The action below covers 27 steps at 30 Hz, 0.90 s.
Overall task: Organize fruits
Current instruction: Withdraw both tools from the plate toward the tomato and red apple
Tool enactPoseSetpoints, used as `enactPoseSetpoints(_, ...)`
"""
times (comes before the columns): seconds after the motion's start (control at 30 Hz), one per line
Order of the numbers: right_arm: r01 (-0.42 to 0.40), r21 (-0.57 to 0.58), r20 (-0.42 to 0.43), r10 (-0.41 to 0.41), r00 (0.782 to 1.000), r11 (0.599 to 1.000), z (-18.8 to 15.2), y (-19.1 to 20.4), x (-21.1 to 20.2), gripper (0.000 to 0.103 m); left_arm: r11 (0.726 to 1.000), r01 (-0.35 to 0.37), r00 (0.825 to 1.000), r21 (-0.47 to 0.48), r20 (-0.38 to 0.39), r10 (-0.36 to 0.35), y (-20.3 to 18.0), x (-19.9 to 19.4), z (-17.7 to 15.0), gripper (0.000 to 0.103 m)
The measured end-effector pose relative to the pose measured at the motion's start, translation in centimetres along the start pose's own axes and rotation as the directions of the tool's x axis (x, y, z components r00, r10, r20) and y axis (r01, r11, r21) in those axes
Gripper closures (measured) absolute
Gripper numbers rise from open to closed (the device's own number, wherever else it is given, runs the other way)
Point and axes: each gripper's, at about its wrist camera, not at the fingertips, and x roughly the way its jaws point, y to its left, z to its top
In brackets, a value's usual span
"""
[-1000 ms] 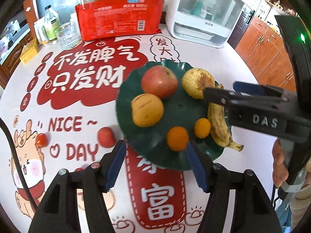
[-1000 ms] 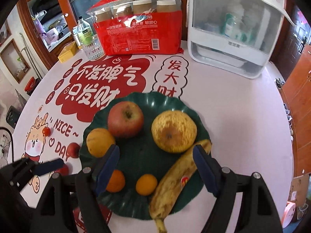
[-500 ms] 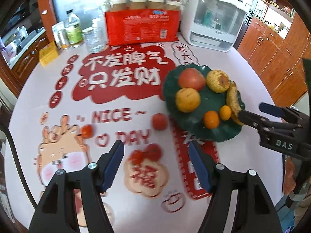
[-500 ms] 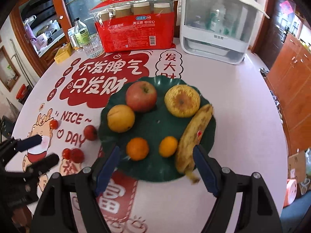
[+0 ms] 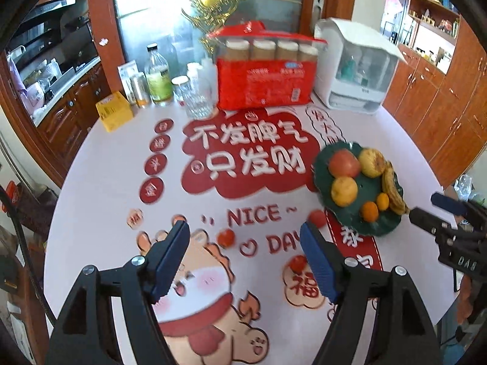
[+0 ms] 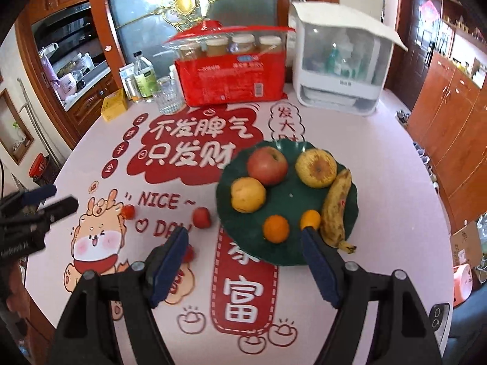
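Note:
A green plate (image 6: 292, 200) holds a red apple (image 6: 267, 165), a yellow pear (image 6: 316, 167), a yellow fruit (image 6: 248, 194), two small oranges (image 6: 275, 228) and a banana (image 6: 336, 210). The plate also shows in the left wrist view (image 5: 380, 228). Small red tomatoes (image 6: 201, 217) lie loose on the printed tablecloth left of the plate; one (image 5: 225, 238) lies between my left gripper's fingers in view. My left gripper (image 5: 245, 261) is open and empty, above the table's front left. My right gripper (image 6: 243, 264) is open and empty, in front of the plate.
At the table's back stand a red bag of paper cups (image 5: 263, 73), a white dish cabinet (image 5: 354, 67), bottles and a glass (image 5: 197, 99), and a yellow box (image 5: 114, 111). Wooden cabinets (image 6: 450, 115) line the right wall.
Both grippers have pulled back and up from the plate. The left one swung left, so the plate now sits at its right and more loose tomatoes show.

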Motion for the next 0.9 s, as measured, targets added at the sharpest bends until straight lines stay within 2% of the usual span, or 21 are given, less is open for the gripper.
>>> enactPoseSetpoints(0.07,-0.001,-0.001,0.007,0.001,1.0,1.0,0.4,1.2,-0.3,0.037,1.0,0.002,1.0,0.001,0.011,-0.002,1.1,-0.1,0.9,0.029)
enactPoseSetpoints(0.23,-0.006,-0.019,0.009,0.006,1.0,1.0,0.9,3.5,0.0,0.037,1.0,0.003,1.0,0.005,-0.002,-0.003,2.8,1.0,1.9,0.029)
enactPoseSetpoints(0.37,-0.004,-0.039,-0.006,0.003,1.0,0.999,0.8,4.8,1.2,0.039,1.0,0.017,0.998,0.005,-0.063,-0.016,3.6,3.7,1.5,0.029)
enactPoseSetpoints(0.5,-0.016,-0.049,-0.05,0.013,0.999,0.999,0.2,5.5,3.4,0.048,0.999,0.031,0.992,0.013,-0.121,-0.029,4.2,6.6,0.9,0.029)
enactPoseSetpoints(0.63,-0.035,-0.04,-0.112,0.03,0.993,0.999,-0.9,5.8,6.4,0.052,0.998,0.053,0.984,0.017,-0.172,-0.05,4.5,9.3,0.1,0.029)
enactPoseSetpoints(0.9,-0.082,-0.033,-0.218,0.073,0.973,0.996,-4.3,6.0,11.3,0.056,0.993,0.116,0.954,0.003,-0.279,-0.11,3.9,14.3,-2.3,0.031)
